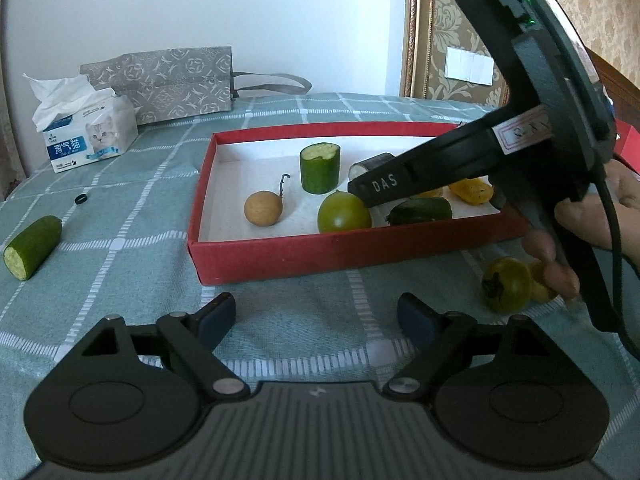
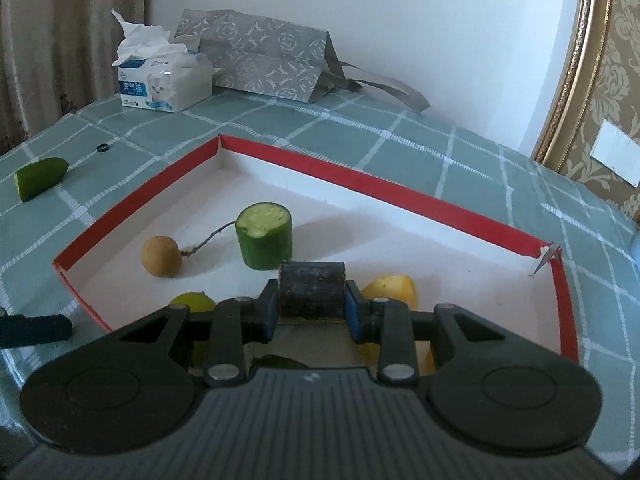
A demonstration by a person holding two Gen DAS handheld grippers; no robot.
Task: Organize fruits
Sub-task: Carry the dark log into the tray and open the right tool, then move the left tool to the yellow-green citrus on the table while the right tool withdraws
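The right hand-held gripper [image 1: 370,178] half hides the yellow fruit [image 1: 472,190].

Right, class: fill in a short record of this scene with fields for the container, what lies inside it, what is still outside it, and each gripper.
container: red box, white inside, on a checked cloth
inside: upright cucumber piece, brown round fruit, green round fruit, yellow piece
outside: cucumber piece left of box; green fruit in front of box
left gripper: open, empty
right gripper: shut on dark chunk, over box
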